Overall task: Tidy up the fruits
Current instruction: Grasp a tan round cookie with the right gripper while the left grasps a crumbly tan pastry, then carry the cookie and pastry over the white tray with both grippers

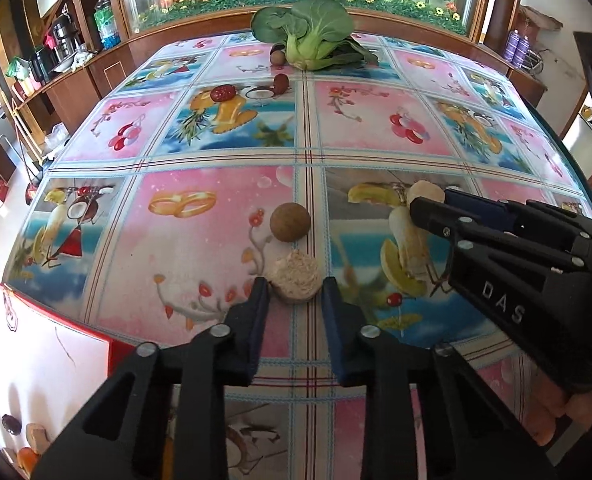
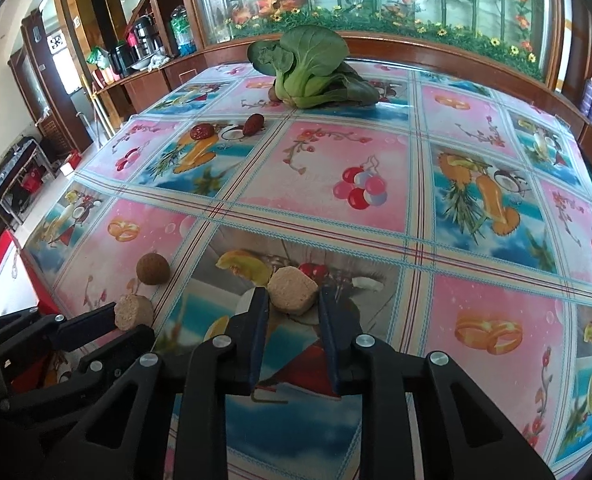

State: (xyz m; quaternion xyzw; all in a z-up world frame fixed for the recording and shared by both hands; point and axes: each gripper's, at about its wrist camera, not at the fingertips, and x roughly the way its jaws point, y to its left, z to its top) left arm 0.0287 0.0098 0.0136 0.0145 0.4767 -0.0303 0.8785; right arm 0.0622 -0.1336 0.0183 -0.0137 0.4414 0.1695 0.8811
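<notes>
Landmark: round nut [image 1: 289, 222] on the tabletop [image 1: 376, 128]. Just nearer than it lies one cake [image 1: 294, 280], between the left gripper [image 1: 294, 290] fingers. Right of it, a second cake [image 2: 291, 290] sits between the right gripper [image 2: 291, 304] fingers. Far behind lie two dates [image 1: 280, 83], then a cabbage [image 1: 308, 34].

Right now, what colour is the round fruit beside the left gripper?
Brown, a dull tan: the round fruit shows best in the left wrist view.

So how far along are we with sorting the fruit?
Done: a few pieces already sit in the red tray. In hand: each hand-held gripper, left and right, is shut on a beige puck. Left: brown ball, two red dates, greens.
</notes>
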